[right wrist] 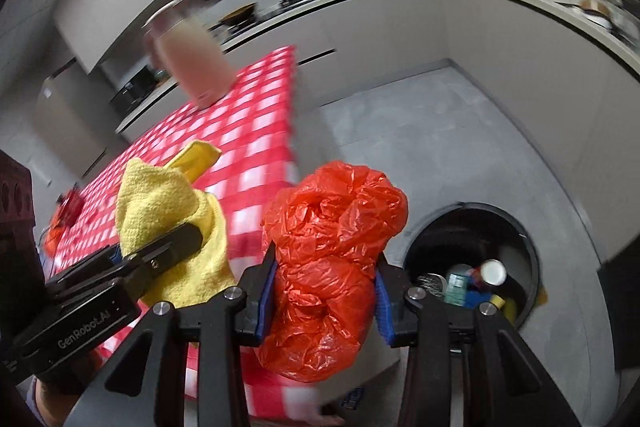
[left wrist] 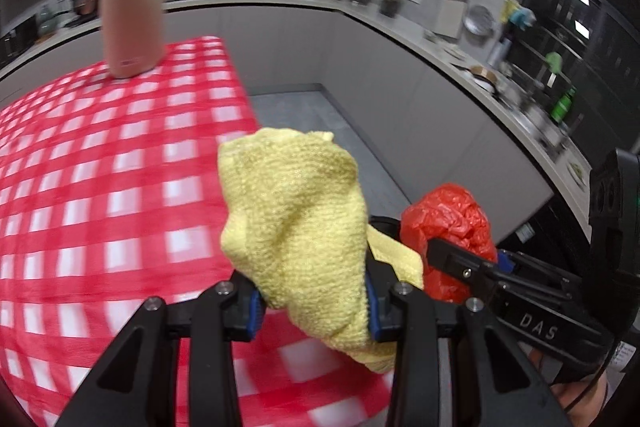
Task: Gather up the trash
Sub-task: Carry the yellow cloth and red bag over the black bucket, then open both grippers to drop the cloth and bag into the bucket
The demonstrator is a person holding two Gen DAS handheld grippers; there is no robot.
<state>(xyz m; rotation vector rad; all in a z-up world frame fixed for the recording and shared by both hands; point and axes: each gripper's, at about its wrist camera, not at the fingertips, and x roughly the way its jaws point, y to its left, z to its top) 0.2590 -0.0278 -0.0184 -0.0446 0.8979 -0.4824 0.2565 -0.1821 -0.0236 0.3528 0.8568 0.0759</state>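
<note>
A red-and-white checked cloth (left wrist: 120,187) covers the counter that the things sit on, and a tall pink jug (left wrist: 130,7) with a handle stands upright toward its far end. Beyond it a long grey kitchen worktop (left wrist: 400,23) runs round the room, crowded with pans, bottles and boards too blurred to name, over pale cabinet fronts and a grey floor (right wrist: 420,147). On that floor, off the right edge of the checked counter, stands a round black bin (right wrist: 472,267), open at the top, with a can, a white-capped bottle and other scraps lying inside. The left gripper (left wrist: 316,303) is clamped on a yellow knitted cloth (left wrist: 296,227), which bunches up above the blue pads and hangs below them, over the counter's near right edge. Just to its right, the right gripper (right wrist: 324,301) is closed tight on a crumpled orange-red plastic bag (right wrist: 332,247), glossy and creased, squeezed to a waist between the pads and bulging above and below. The bag is held in the air beside the counter's edge, near the bin but not over it.
</note>
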